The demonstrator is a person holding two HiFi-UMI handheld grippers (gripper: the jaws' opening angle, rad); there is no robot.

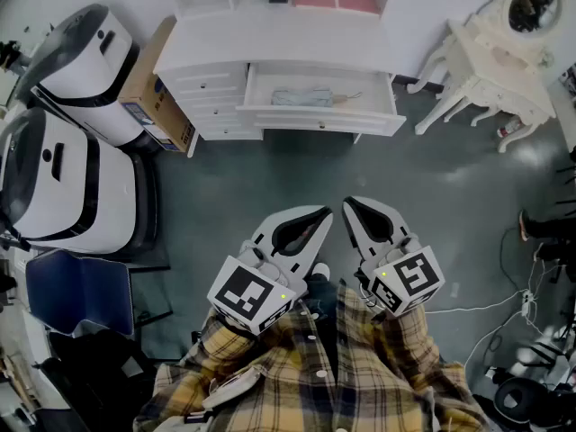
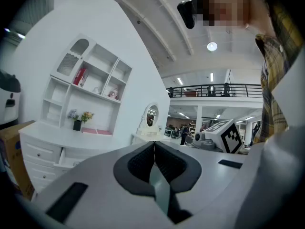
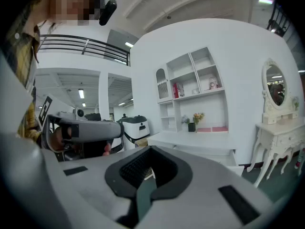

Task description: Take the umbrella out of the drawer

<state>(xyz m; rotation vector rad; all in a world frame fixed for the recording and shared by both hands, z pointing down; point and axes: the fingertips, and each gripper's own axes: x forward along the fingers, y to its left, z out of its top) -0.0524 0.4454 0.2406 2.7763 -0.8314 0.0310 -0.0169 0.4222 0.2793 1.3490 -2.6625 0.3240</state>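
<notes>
A folded pale blue-grey umbrella [image 1: 306,98] lies in the open drawer [image 1: 319,121] of a white dresser [image 1: 270,39] across the grey floor. Both grippers hover side by side near my body, well short of the drawer. The left gripper [image 1: 326,212] is shut with nothing between its jaws, which meet at the tip in the left gripper view [image 2: 154,144]. My right gripper [image 1: 347,203] is also shut and empty, its tip closed in the right gripper view [image 3: 151,150]. The umbrella itself is hidden in both gripper views; only the dresser [image 2: 47,137] [image 3: 200,144] shows.
Two large white machines [image 1: 81,61] [image 1: 63,178] and a cardboard box [image 1: 153,97] stand left of the dresser. To its right stands a white vanity table with a mirror [image 1: 495,61]. A blue chair [image 1: 76,291] is at my left, cables [image 1: 504,313] at my right.
</notes>
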